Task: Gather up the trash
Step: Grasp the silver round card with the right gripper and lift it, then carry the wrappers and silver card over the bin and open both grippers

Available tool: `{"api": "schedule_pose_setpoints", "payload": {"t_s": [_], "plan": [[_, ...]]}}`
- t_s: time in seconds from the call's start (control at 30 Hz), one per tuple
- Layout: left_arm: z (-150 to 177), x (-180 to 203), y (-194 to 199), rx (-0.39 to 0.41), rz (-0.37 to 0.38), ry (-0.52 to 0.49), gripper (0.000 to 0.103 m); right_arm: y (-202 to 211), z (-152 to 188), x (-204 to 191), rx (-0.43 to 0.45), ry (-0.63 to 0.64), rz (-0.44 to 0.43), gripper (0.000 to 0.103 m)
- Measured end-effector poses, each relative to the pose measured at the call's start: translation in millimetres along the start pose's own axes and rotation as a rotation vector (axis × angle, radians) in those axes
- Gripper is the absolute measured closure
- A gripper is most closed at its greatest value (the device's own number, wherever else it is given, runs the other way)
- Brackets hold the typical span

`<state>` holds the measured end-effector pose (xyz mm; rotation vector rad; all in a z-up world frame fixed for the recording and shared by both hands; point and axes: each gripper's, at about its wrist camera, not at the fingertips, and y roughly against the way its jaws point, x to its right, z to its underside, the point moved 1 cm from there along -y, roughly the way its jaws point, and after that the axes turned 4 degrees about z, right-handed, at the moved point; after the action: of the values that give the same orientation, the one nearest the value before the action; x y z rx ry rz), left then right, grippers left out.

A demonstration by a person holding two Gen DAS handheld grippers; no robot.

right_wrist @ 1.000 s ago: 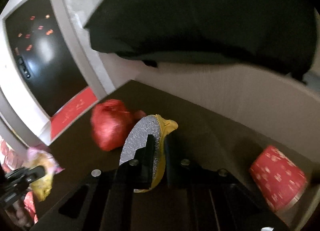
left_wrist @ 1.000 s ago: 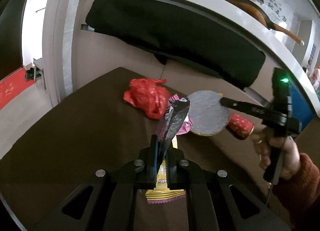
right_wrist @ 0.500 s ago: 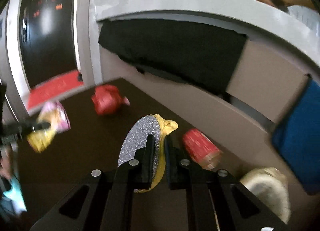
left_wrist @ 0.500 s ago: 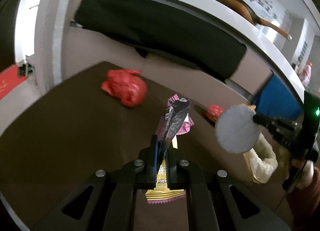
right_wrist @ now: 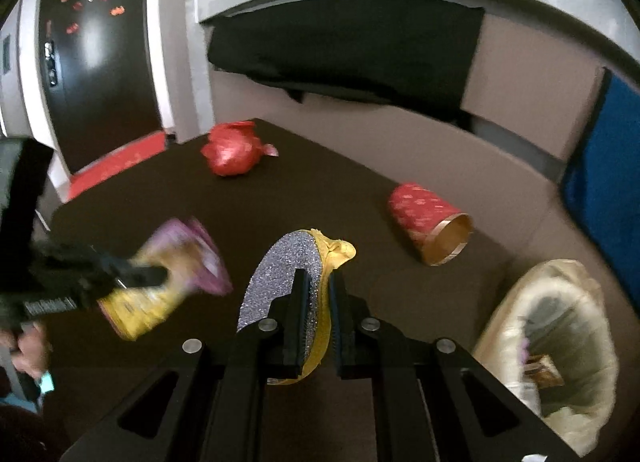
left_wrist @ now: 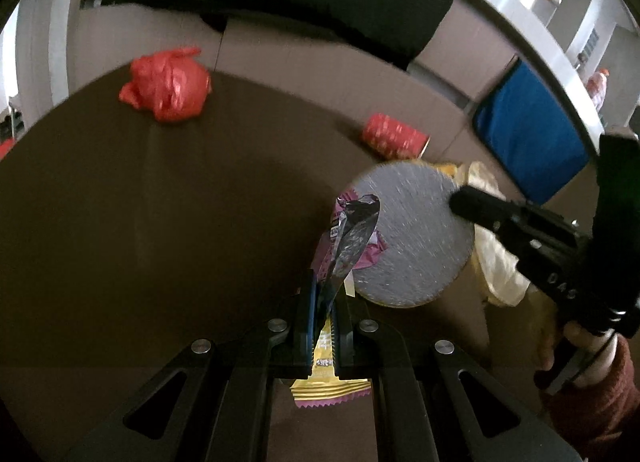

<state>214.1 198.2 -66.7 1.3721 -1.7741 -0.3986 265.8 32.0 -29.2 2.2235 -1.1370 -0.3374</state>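
Left tongs (left_wrist: 322, 302): clenched on a crinkled foil snack wrapper (left_wrist: 352, 238), purple and yellow with a silver inner face and a serrated hem, standing up at lower centre of the left view.
Right tongs (right_wrist: 318, 302): clenched on a round glitter disc (right_wrist: 280, 270), grainy silver face, yellow backing, held edge-on at centre of the right view.
Worktop (left_wrist: 160, 221): dark brown, matte, smooth.
Red plastic bag (left_wrist: 166, 85): crumpled, glossy, upper left on the worktop.
Red paper cup (right_wrist: 430, 221): patterned, lying on its side, gold rim, right of centre.
Cream bag (right_wrist: 552, 342): soft, translucent, mouth open, lower right; a small wrapper lies inside.
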Motion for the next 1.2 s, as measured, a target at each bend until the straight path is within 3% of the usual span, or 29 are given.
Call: {"api": "schedule_pose_setpoints", "payload": {"t_s": [0.37,0.63,0.73,0.93,1.2], "plan": [[14.9,-23.1,7.9,0.002,-0.036,0.046,0.097,3.6,-5.9,-40.4,0.013,-0.043,-0.196,0.088],[13.3,-22.7,15.1,0.029,-0.05,0.044,0.097,-18.9,2.9,-38.6,-0.038,-0.076,-0.198,0.087],[9.6,-8.2,25.4,0.07,-0.081,-0.005,0.098,-17.0,4.7,-32.3,-0.028,-0.09,-0.199,0.089],[-13.1,29.9,44.2,0.168,-0.123,-0.106,0.098,20.4,-4.7,-10.6,0.079,-0.08,-0.151,0.09],[-46.4,124.2,80.2,0.384,-0.128,-0.278,0.098,94.4,-19.5,33.6,0.242,-0.086,-0.033,0.09]]}}
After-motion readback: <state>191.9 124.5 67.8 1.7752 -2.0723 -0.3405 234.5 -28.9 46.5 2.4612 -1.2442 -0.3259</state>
